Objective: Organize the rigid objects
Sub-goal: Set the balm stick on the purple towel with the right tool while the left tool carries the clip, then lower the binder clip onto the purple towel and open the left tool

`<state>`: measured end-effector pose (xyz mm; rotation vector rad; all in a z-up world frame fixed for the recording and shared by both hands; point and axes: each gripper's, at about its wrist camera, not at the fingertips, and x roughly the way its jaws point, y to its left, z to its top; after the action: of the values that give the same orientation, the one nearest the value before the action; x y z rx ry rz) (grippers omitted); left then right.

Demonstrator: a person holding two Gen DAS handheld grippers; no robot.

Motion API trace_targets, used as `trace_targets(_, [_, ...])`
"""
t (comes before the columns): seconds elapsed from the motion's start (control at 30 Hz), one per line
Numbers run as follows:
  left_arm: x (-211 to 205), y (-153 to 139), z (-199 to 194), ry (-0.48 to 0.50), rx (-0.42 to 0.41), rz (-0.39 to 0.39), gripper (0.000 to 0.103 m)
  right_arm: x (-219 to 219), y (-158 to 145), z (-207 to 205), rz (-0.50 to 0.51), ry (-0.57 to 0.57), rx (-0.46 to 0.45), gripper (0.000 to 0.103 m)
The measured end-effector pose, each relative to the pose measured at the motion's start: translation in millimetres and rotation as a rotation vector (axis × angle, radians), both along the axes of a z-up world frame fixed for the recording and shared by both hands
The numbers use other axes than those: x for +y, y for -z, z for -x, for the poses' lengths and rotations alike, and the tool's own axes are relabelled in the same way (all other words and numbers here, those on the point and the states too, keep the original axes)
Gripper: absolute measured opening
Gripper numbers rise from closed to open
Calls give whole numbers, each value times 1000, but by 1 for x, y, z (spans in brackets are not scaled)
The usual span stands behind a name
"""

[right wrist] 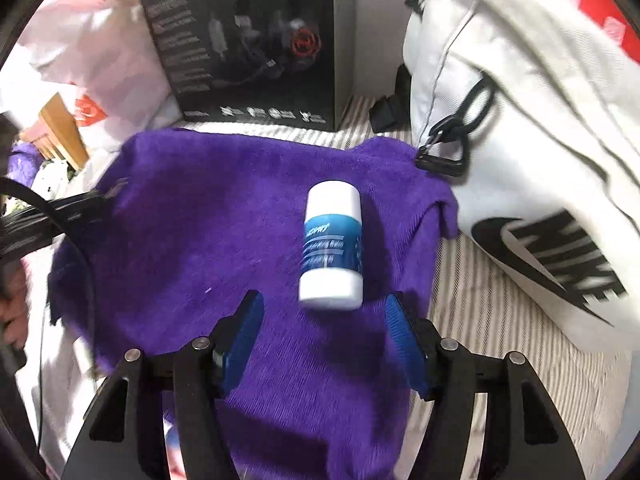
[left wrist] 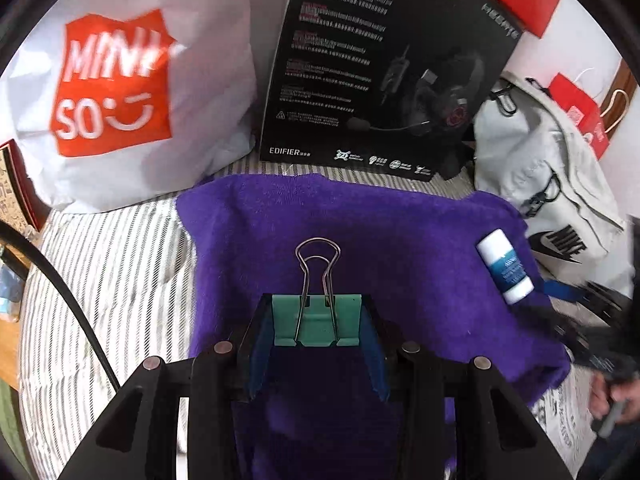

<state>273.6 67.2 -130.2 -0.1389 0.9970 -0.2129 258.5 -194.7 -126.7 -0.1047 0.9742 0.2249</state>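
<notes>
Binder clip (left wrist: 316,324) clamped in the left gripper (left wrist: 316,320); balm tube (right wrist: 331,246) lying loose on the purple towel (right wrist: 224,208).
The clip, green with wire handles pointing forward, sits squarely between the pads over the towel, likely for placing. The right gripper (right wrist: 324,316) hovers spread wide just short of the white-and-blue tube, seemingly lined up to grasp it.

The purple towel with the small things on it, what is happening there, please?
A person works with two handheld grippers. The left gripper is shut on a green binder clip above the purple towel. The right gripper is open, just short of a white-and-blue tube lying on the towel.
</notes>
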Motion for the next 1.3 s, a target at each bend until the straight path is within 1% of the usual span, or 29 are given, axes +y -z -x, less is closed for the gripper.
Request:
trace_targets(0.1, [-7, 8, -10, -4, 11, -29, 39, -9, -11, 26, -20, 6, -21, 64])
trace_targets(0.17, [-13, 13, -15, -6, 24, -54, 39, -14, -15, 35, -35, 21, -24, 65])
trace_targets(0.27, [-19, 19, -18, -9, 34, -89, 39, -28, -21, 58, -77, 40, -28, 65])
trace_targets(0.37, [-25, 20, -20, 2, 33, -132, 39, -36, -23, 80, -84, 47, -35, 65])
trace_targets(0.5, [-33, 21, -21, 25, 35, -187, 39, -40, -21, 95, -107, 72, -36, 65])
trace_targets(0.53, [-34, 21, -21, 34, 36, -202, 40, -40, -19, 97, -116, 77, -34, 65])
trace_targets(0.6, [-39, 21, -19, 49, 35, -229, 45, -42, -17, 104, -128, 88, -26, 65])
trace_targets(0.63, [-41, 21, -18, 45, 36, -240, 45, -43, -16, 107, -132, 94, -23, 65])
trace_targets(0.8, [-38, 19, -10, 39, 57, -232, 52, -49, -13, 122, -145, 120, -15, 65])
trace_targets(0.87, [-38, 19, -4, 38, 62, -233, 52, -50, -13, 128, -160, 129, -18, 65])
trace_targets(0.97, [-36, 15, 10, 38, 62, -209, 52, -53, -15, 139, -187, 143, -27, 65])
trace_targets(1.17, [-32, -13, 69, 56, -25, -139, 52, -50, -19, 162, -189, 150, -48, 65])
trace_targets(1.23, [-31, -24, 95, 81, -59, -99, 52, -49, -19, 169, -191, 155, -49, 65])
trace_targets(1.3, [-35, -31, 112, 115, -86, -82, 52, -47, -19, 174, -186, 155, -53, 65])
